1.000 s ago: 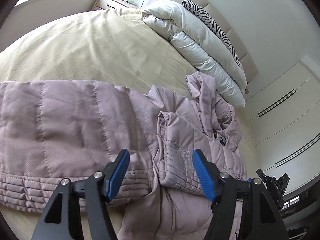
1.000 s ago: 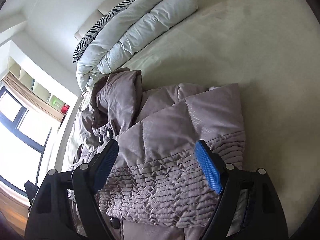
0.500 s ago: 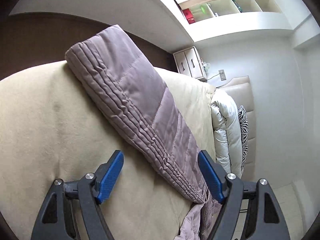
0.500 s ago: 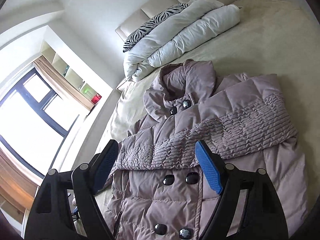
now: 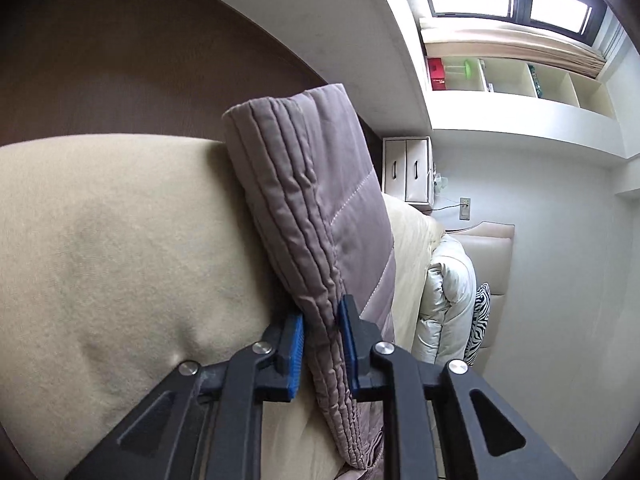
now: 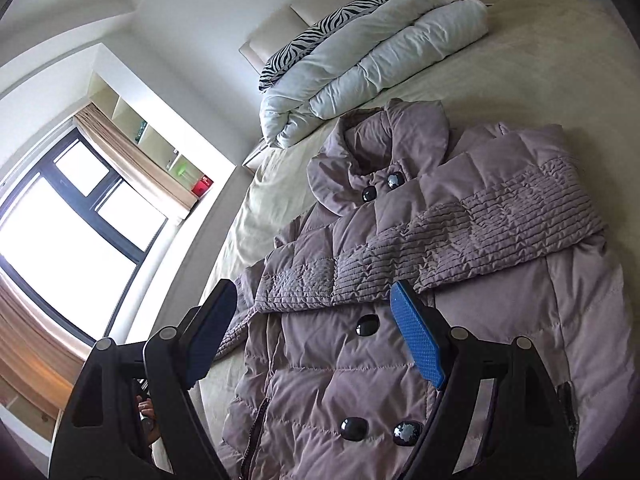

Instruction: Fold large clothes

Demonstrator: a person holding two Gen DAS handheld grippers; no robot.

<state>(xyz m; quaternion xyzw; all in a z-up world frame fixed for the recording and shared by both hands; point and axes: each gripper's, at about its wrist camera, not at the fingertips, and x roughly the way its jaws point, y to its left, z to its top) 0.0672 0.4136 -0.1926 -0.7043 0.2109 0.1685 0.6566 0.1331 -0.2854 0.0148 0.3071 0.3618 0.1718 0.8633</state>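
A mauve quilted coat (image 6: 500,340) lies front up on the bed, buttons showing, with one sleeve (image 6: 480,240) folded across its chest. My right gripper (image 6: 312,300) hovers open above the coat's middle, with nothing between its blue pads. In the left wrist view the other sleeve (image 5: 304,200) stretches away over the bed's edge. My left gripper (image 5: 322,340) is closing its jaws on the ribbed edge of that sleeve, near the cuff. Both pads press on the fabric.
A rolled white duvet (image 6: 372,72) and a zebra pillow (image 6: 320,36) lie at the headboard. Beige sheet (image 6: 540,60) spreads beyond the coat. A nightstand (image 5: 406,168) and wall shelves (image 5: 512,76) stand past the bed's side, under a large window (image 6: 60,240).
My left gripper swung away from the coat's body to the outstretched sleeve and closed on it. My right gripper drew back and rose, so the whole coat front now shows.
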